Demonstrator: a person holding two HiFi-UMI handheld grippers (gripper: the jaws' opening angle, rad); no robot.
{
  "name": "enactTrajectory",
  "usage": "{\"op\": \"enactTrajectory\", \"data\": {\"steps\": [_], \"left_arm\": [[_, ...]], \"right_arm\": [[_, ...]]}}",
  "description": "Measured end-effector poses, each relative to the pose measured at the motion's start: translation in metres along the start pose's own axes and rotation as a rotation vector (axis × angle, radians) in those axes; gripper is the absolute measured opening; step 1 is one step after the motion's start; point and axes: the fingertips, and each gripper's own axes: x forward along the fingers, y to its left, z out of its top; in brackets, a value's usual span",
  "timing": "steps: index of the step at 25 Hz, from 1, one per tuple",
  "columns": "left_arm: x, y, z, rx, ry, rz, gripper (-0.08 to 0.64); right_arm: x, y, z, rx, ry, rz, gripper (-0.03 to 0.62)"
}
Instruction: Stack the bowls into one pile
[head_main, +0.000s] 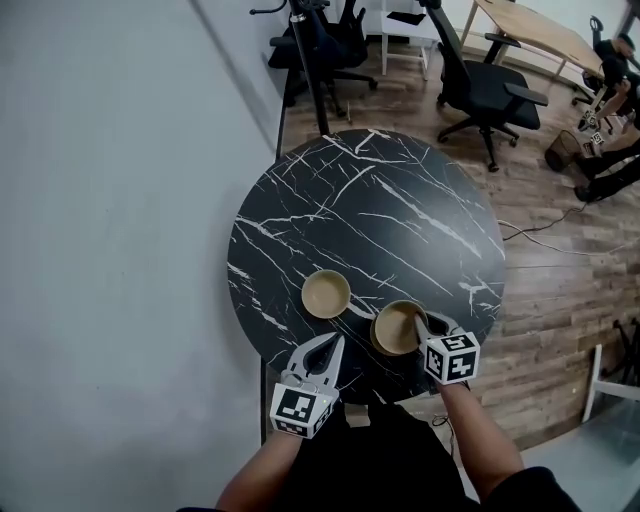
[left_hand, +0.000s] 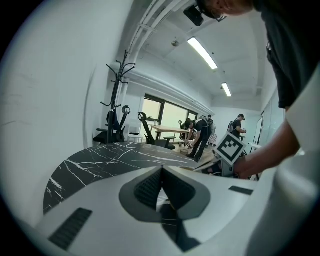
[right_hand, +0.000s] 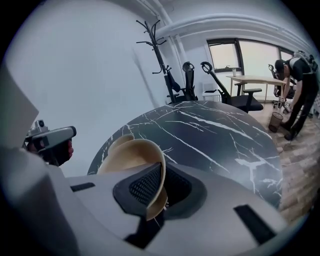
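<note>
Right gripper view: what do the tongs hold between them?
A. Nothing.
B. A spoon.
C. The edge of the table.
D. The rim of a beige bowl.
D: the right tongs are shut on the thin wall of the beige bowl, whose rim passes straight between them.

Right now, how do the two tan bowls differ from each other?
The left bowl stands free, touched by nothing; the right bowl has its rim pinched in the right gripper. The left bowl sits farther in on the table; the right bowl is nearer the person's edge. Both are tan, round and empty.
</note>
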Motion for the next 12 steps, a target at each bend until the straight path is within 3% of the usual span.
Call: {"op": "enactTrajectory", "data": {"steps": [12], "left_arm": [[-0.011,0.009,-0.008,-0.002,0.011,-0.001,0.014]], "right_arm": [[0.014,0.014,-0.014,-0.150,0.060,-0.020,0.023]]}}
